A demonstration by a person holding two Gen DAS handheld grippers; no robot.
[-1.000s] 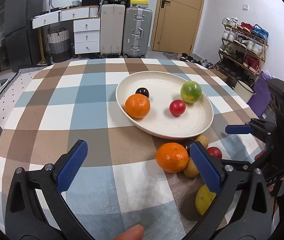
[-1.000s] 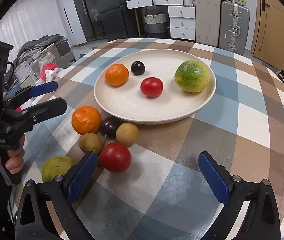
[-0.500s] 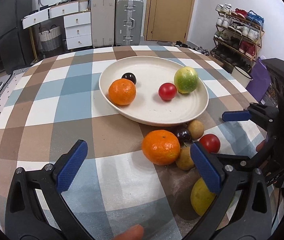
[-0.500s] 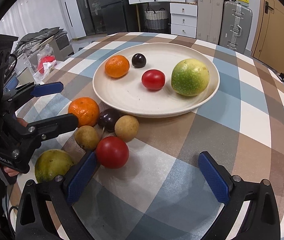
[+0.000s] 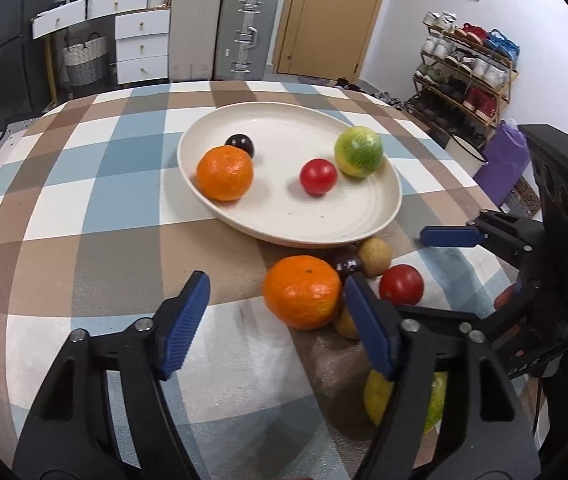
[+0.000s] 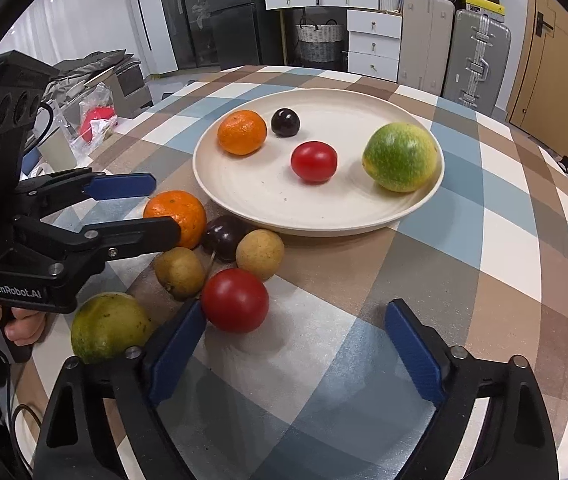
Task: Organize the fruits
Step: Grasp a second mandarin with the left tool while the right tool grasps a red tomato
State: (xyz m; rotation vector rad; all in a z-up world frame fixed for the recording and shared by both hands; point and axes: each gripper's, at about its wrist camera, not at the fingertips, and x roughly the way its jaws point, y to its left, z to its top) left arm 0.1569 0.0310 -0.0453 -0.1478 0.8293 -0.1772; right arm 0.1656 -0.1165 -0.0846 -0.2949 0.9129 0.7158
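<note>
Fruits on the tabletop [image 6: 463, 264] are half sorted: six lie loose in a cluster just beside the near rim of the plate [image 6: 315, 228], four rest on it. The step in hand, as I judge it, is the pick-up of the next loose pieces.

Nearest to me lies a yellow-green fruit [image 6: 108, 330], then the loose tomato [image 6: 236, 300], two small brown fruits [image 6: 260, 254], a dark plum [image 6: 224, 236] and the loose orange [image 5: 301, 292].

My right tool [image 6: 295, 344] has just been narrowing its jaws yet stands wide; nothing lies between them. Its left finger sits just beside the loose tomato; I cannot tell whether they touch.

My left tool [image 5: 276, 320] has also just been closing, to about half span. It grips nothing. The loose orange sits ahead of its fingertips, close to the right-hand one.

Next move, in my judgement: each tool must advance until its fruit sits squarely between the pads, then close gently, as the neighbours crowd close and could roll.

Farther off, the plate carries an orange [image 6: 242, 132], a dark plum [image 6: 285, 122], a tomato [image 6: 313, 161] and a green fruit [image 6: 399, 157].
</note>
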